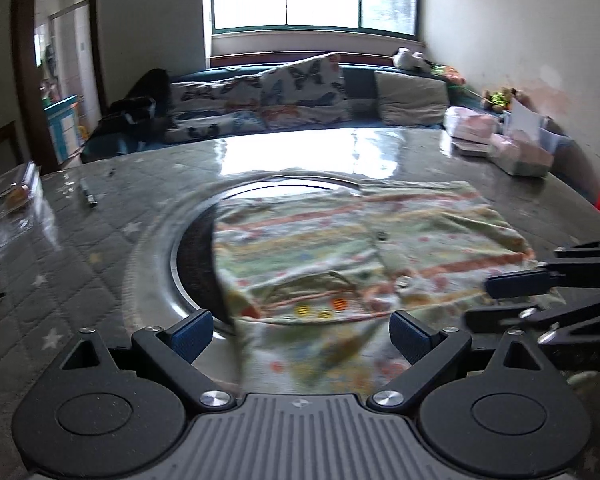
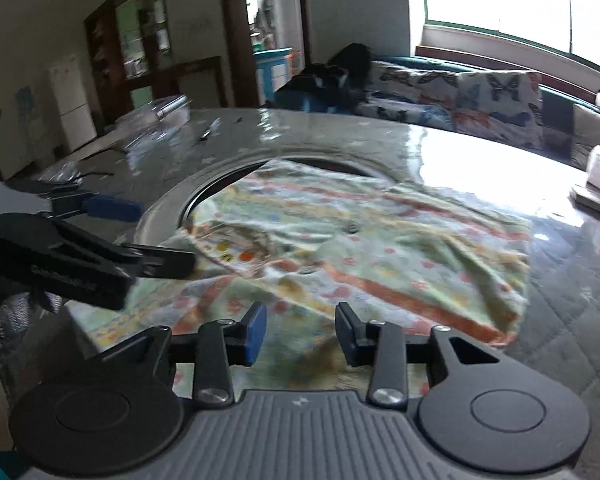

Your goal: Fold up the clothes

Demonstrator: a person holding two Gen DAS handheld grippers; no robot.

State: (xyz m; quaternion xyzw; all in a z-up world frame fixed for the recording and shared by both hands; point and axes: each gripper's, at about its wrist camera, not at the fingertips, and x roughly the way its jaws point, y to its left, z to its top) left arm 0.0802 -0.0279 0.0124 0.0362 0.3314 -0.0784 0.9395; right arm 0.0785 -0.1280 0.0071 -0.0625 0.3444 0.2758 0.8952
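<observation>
A light green garment (image 1: 340, 248) with orange stripes and small coloured prints lies spread and wrinkled on the table, partly over a round metal inset. It also shows in the right wrist view (image 2: 360, 248). My left gripper (image 1: 302, 334) is open wide, its blue pads just above the garment's near edge. My right gripper (image 2: 301, 334) is open with a narrower gap, above the garment's near edge. Each gripper shows in the other's view: the right one at the right (image 1: 540, 292), the left one at the left (image 2: 100, 240). Neither holds cloth.
The table (image 1: 100, 264) has a quilted grey cover under clear plastic and a round metal ring (image 1: 160, 264). A pen (image 1: 88, 192) and clear plastic packs (image 1: 16, 196) lie at the left; pink packs and a box (image 1: 516, 140) at the far right. A sofa with cushions (image 1: 300, 92) stands behind.
</observation>
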